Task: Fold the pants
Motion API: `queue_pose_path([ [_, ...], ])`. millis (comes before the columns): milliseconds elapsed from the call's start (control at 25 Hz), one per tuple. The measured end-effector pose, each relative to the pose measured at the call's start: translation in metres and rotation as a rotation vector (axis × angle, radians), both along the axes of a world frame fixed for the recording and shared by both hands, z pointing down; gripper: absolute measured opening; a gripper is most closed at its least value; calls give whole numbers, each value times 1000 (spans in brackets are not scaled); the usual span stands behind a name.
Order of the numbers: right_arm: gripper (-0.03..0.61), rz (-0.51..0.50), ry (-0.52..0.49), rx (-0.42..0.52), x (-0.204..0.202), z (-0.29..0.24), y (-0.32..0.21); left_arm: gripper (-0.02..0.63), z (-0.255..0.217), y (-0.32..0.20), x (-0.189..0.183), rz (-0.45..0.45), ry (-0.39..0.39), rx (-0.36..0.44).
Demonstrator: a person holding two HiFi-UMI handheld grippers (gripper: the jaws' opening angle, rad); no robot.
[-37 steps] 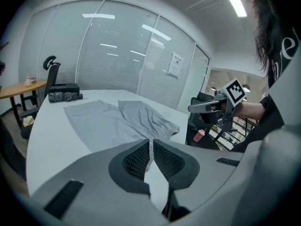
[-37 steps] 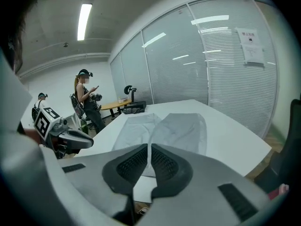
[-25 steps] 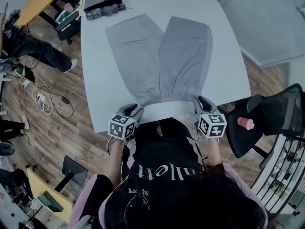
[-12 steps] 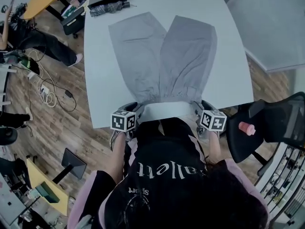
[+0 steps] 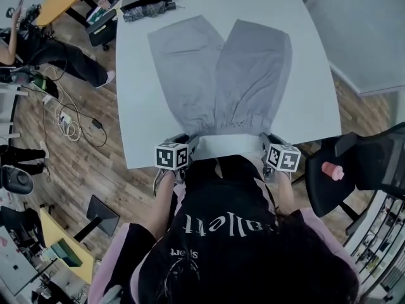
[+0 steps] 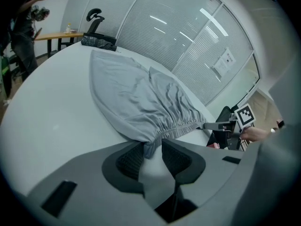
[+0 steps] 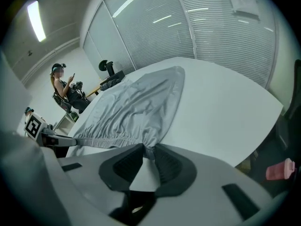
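Just lowered onto the light grey fabric pants [image 5: 221, 75], the left gripper [image 6: 153, 147] is closing its wide fingers round one waistband corner; the right gripper [image 7: 149, 149] fingers, also closing, already pinch the other, so folding can begin

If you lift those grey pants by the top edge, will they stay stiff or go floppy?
Probably floppy: the pants lie wrinkled and gathered at the waistband. Likely light, since the cloth looks thin. They may slide easily on the smooth table.

Soft even daylight, fisheye edges (vignetted corners)
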State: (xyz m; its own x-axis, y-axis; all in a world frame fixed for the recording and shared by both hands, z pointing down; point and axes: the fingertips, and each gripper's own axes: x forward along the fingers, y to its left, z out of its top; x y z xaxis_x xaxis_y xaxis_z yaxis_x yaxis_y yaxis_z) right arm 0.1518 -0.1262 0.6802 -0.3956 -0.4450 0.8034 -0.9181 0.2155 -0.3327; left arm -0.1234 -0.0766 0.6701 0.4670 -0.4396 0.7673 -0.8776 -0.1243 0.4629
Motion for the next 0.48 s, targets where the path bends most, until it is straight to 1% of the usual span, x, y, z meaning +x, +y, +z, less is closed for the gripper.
queue_pose_path([
  [80, 76, 3, -19, 6, -3, -1, -1, 93, 0, 0, -3, 24, -43, 14],
  [160, 60, -5, -29, 15, -5, -5, -2, 80, -4, 1, -6, 42, -62, 38],
  [280, 50, -22, -64, 34, -9, -19, -5, 69, -21, -1, -7, 44, -31, 87],
  [480, 46, -32, -144, 98, -18, -56, -18, 61, -63, -14, -11, 24, 42, 204],
])
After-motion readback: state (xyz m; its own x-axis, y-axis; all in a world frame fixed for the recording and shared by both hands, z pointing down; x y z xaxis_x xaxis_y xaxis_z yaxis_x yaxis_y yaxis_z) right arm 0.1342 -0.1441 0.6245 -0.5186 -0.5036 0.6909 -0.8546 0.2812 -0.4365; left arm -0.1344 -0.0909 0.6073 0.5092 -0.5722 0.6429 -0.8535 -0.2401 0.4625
